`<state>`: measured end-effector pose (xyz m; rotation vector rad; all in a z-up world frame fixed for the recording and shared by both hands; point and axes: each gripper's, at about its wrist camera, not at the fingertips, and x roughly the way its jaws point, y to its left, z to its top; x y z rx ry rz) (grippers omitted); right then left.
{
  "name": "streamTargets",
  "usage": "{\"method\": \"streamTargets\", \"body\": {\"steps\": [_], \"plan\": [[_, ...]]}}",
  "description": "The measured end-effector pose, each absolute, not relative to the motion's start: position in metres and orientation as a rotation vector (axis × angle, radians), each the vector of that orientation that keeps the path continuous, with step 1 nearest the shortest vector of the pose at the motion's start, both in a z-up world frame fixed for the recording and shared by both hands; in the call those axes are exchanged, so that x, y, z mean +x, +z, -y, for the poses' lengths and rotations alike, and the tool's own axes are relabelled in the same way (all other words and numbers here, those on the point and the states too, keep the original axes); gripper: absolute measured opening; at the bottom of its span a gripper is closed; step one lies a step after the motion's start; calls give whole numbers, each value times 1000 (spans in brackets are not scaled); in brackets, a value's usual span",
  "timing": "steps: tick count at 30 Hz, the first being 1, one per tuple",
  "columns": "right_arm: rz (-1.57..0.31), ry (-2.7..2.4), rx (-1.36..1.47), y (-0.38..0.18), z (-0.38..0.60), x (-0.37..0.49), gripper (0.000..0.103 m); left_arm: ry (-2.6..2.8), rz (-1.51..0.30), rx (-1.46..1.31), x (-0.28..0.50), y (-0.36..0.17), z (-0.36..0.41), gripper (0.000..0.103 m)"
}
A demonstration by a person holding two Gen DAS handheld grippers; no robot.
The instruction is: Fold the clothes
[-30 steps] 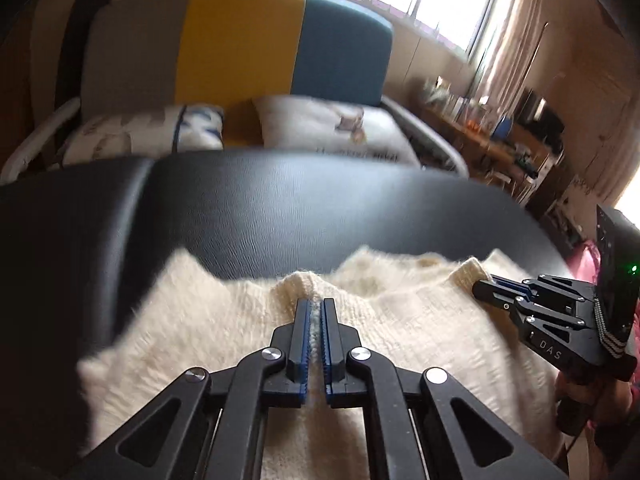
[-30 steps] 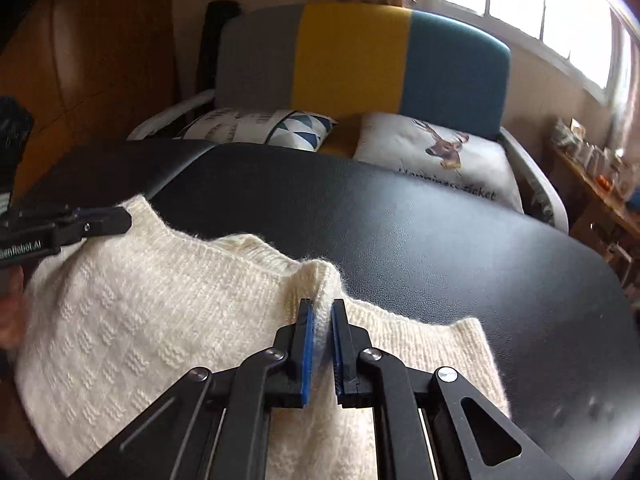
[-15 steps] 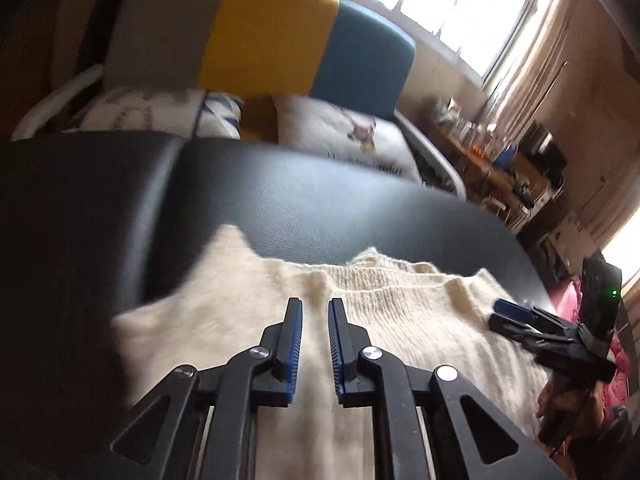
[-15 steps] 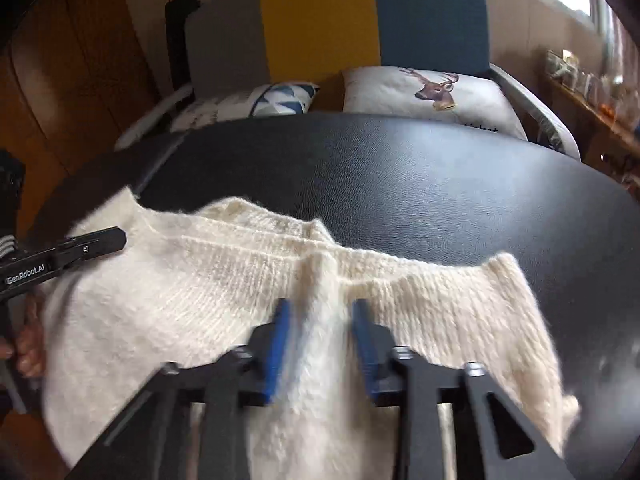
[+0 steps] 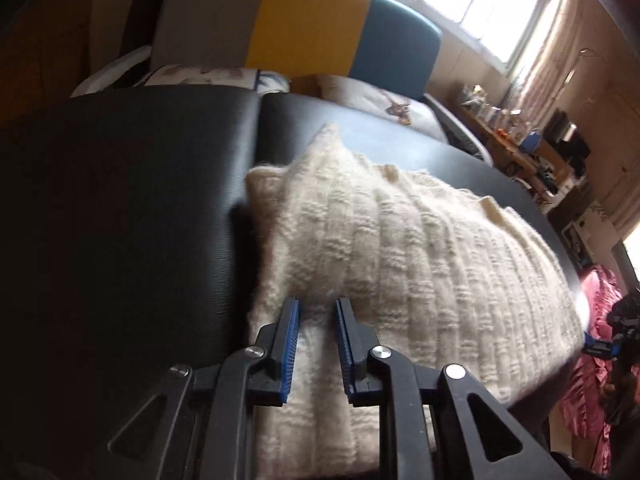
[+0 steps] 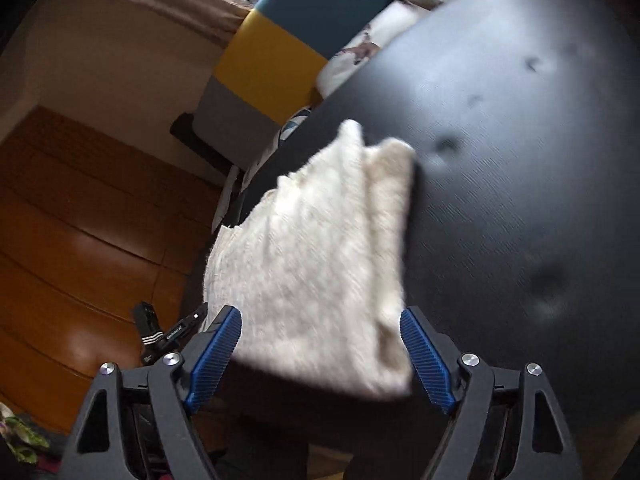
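Note:
A folded cream knitted sweater (image 5: 400,256) lies on the black padded table (image 5: 140,200). My left gripper (image 5: 317,312) hovers over the sweater's near left part, jaws a little apart with nothing pinched between them. In the right wrist view the same sweater (image 6: 320,256) lies near the table's edge, blurred by motion. My right gripper (image 6: 320,334) stands wide open in front of it, tilted, its blue pads on either side of the sweater's near end without holding it. The right gripper (image 5: 604,346) shows at the far right edge of the left wrist view.
A grey, yellow and blue sofa (image 5: 304,28) with printed cushions (image 5: 384,100) stands behind the table. A cluttered shelf (image 5: 520,140) sits at the right by the window. Pink cloth (image 5: 592,360) hangs at the right. Wooden floor (image 6: 80,240) lies beside the table (image 6: 520,160).
Both grippers let go of the sweater's collar edge and opened. They drew back toward the near edge, the right one rolling and swinging aside. The sweater now lies folded flat.

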<state>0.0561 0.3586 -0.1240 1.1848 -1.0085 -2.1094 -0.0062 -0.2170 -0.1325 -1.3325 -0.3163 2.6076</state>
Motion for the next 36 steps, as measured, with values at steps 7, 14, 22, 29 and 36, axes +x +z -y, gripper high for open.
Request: {"method": "streamTargets", "body": {"steps": [7,14,22,29,36], "plan": [[1065,-1885,1123,-142,-348,34,85,2547,269,-1174,1,-80,158,17],[897,-1641,1194,-138,-317,16,94,2124,-22,-1058,17,-77,-7,18],[410,-1488,1443,-137,-268,32,94,1954,-197,-1181,15,-131,-92,18],[418,-1583,1336,-136,-273,50,94,1972,-18,-1202,13,-127,-74,18],[616,-1756,1309,-117,-299,63,103,2088,150,-1177,19,-99,-7,25]]}}
